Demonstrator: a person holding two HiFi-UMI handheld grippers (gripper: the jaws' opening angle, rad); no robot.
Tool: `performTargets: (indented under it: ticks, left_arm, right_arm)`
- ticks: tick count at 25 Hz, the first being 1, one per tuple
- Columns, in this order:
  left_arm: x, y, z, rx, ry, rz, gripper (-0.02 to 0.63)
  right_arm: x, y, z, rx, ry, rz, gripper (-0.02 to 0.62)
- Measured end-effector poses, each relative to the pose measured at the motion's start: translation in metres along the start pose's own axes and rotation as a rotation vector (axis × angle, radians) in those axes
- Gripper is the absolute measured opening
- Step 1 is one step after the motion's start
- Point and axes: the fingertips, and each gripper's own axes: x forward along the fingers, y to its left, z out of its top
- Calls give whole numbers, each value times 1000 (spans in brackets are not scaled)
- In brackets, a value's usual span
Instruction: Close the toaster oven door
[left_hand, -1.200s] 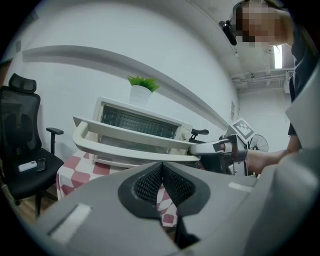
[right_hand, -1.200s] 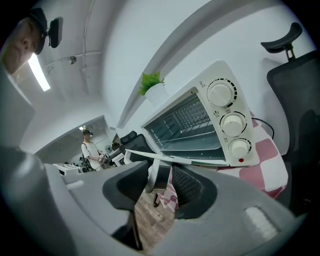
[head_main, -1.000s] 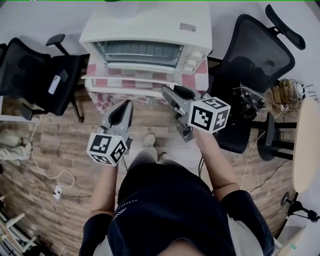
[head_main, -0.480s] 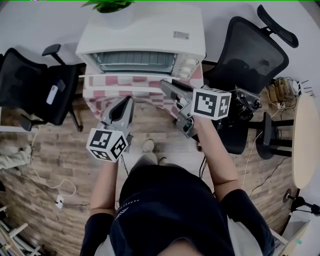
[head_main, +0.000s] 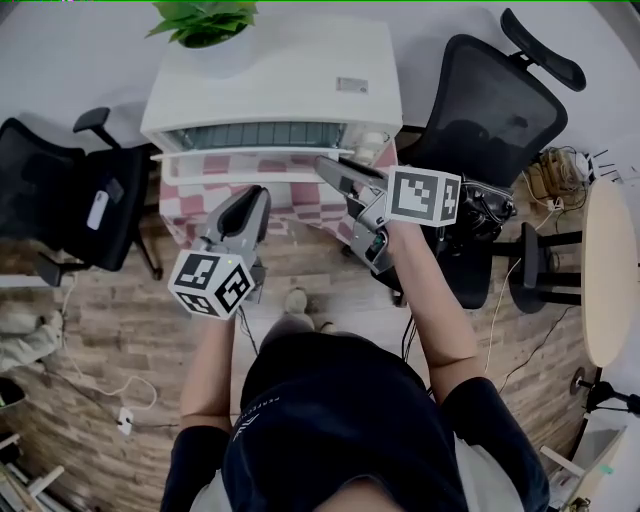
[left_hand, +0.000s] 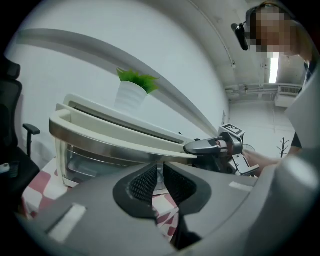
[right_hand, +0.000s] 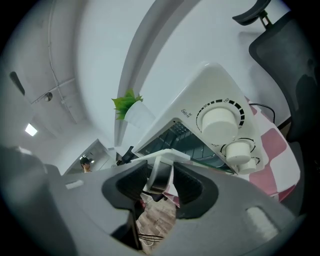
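Note:
A white toaster oven (head_main: 270, 80) stands on a pink-checked cloth (head_main: 300, 195). Its door (head_main: 250, 153) is tilted partway up, and a strip of the wire rack shows above it. My right gripper (head_main: 335, 172) is at the door's right end, shut on the door handle (right_hand: 160, 156); the handle's bracket fills the gap between the pads. In the left gripper view the door (left_hand: 115, 132) crosses just above my jaws, and the right gripper (left_hand: 200, 146) grips its far end. My left gripper (head_main: 255, 195) hovers below the door's front, shut and holding nothing.
A potted plant (head_main: 200, 20) sits on top of the oven. Black office chairs stand to the left (head_main: 60, 190) and to the right (head_main: 500, 110). A round table edge (head_main: 612, 270) is at the far right. Cables lie on the wooden floor. Two knobs (right_hand: 218, 122) face the right gripper.
The door has swung upward with the right gripper on its handle, so less of the oven's inside shows. The left gripper has stayed roughly in place below the door.

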Motion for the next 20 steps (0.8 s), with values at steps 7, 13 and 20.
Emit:
performTargets:
  ticks: [7, 13, 20]
  left_arm:
    - [15, 3, 6, 4, 3, -32, 31]
    - [20, 6, 10, 14, 1, -36, 32]
    - [25, 6, 9, 4, 5, -46, 35]
  right_arm:
    - [4, -2, 11, 16, 13, 15, 170]
    - [2, -4, 19, 1, -4, 0, 187]
    - [-9, -8, 32, -19, -86, -24, 187]
